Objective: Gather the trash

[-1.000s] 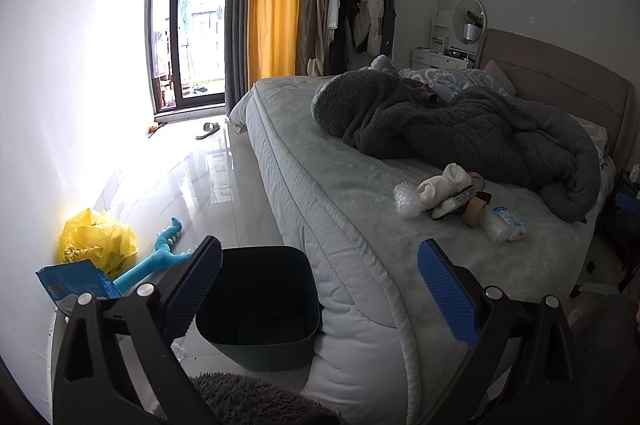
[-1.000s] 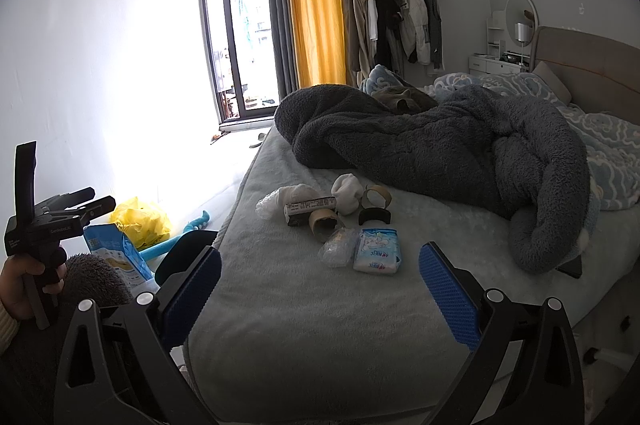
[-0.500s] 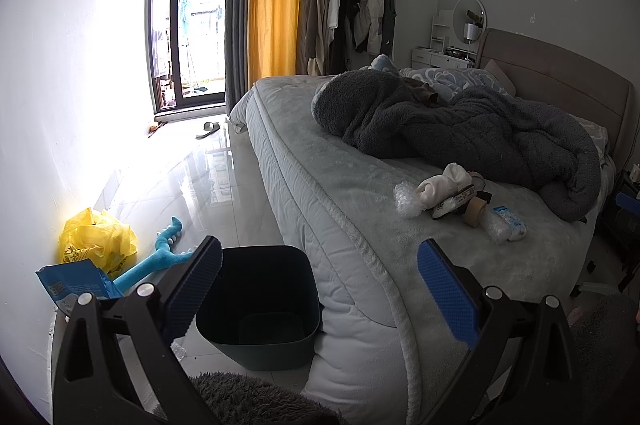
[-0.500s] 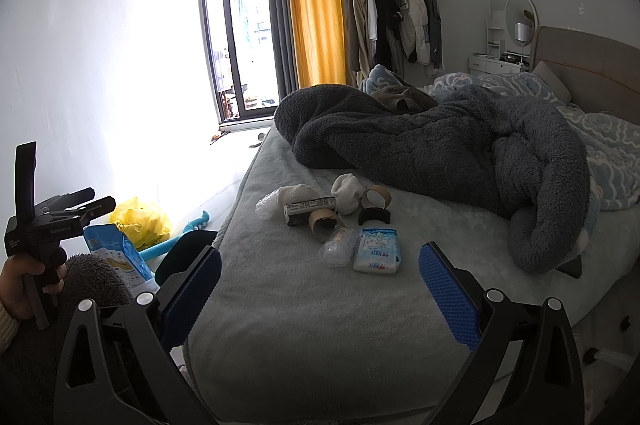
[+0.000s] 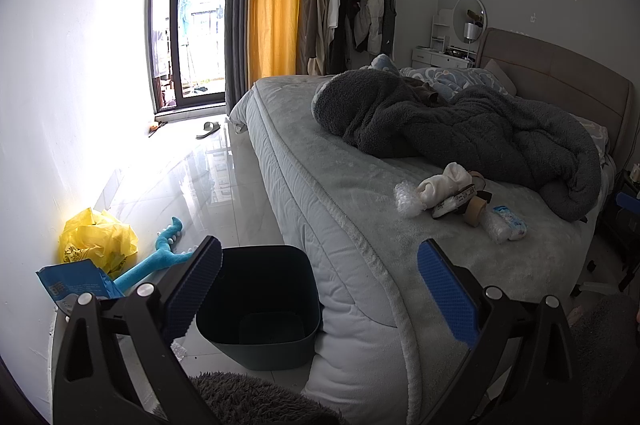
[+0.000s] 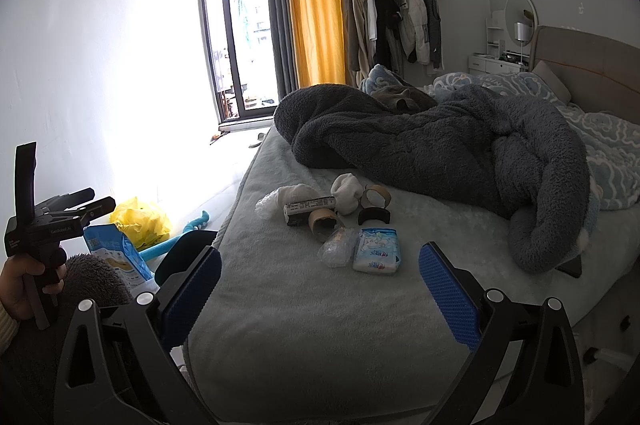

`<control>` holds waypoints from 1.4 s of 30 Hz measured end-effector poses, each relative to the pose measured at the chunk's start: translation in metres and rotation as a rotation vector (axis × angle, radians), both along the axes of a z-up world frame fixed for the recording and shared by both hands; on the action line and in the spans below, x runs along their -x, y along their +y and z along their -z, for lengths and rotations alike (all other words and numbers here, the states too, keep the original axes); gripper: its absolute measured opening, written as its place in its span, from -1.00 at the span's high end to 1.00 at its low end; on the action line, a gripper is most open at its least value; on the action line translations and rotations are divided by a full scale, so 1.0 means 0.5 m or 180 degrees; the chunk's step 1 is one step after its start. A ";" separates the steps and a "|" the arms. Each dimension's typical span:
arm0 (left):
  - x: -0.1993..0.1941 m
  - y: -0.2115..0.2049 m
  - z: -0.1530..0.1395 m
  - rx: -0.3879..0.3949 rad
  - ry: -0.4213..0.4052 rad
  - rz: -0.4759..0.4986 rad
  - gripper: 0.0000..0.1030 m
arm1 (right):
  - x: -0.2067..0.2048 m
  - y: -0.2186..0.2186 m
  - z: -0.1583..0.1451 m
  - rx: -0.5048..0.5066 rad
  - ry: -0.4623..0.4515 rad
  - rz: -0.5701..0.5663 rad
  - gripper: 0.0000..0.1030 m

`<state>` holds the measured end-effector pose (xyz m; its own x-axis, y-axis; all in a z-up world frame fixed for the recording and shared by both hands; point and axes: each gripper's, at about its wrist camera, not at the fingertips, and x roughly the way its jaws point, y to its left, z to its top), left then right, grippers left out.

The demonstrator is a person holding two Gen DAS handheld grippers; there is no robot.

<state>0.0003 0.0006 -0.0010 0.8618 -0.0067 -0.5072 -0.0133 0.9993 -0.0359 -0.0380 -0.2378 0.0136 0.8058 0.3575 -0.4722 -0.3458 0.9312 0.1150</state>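
Both the right gripper (image 6: pixel 320 285) and left gripper (image 5: pixel 320 283) are gaping wide, holding nothing; the trash pile (image 6: pixel 340 217) is lying on the bed (image 6: pixel 304 313) ahead of the right jaws, the bin (image 5: pixel 260 305) standing beside the mattress

We see the right gripper (image 6: pixel 320 289): black triangular cut-out frames, silver screws at the pivots, fingers (image 6: pixel 192 295) faced with blue dimpled pads. Left gripper (image 5: pixel 318 291) has the same build. At the left edge of the right view, our bare left hand (image 6: pixel 20 287), pale cuff below it, wraps a black handle with small white lettering.
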 end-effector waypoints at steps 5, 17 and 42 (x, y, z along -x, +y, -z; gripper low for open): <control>0.000 0.000 0.000 0.0001 0.0002 -0.0001 -0.94 | 0.000 0.000 -0.001 -0.0002 0.0001 0.0000 -0.94; 0.004 0.011 0.002 -0.0006 -0.0028 -0.0005 -0.94 | 0.004 -0.009 -0.009 0.0009 -0.0038 0.0091 -0.94; -0.154 -0.085 0.049 0.0272 0.0306 0.0936 -0.76 | -0.205 -0.033 0.120 -0.0002 0.0836 0.0120 -0.42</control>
<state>0.0774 -0.0419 -0.0253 0.7647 -0.2945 -0.5731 0.2683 0.9542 -0.1323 0.0647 -0.2541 -0.0466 0.6683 0.3300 -0.6667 -0.2692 0.9428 0.1968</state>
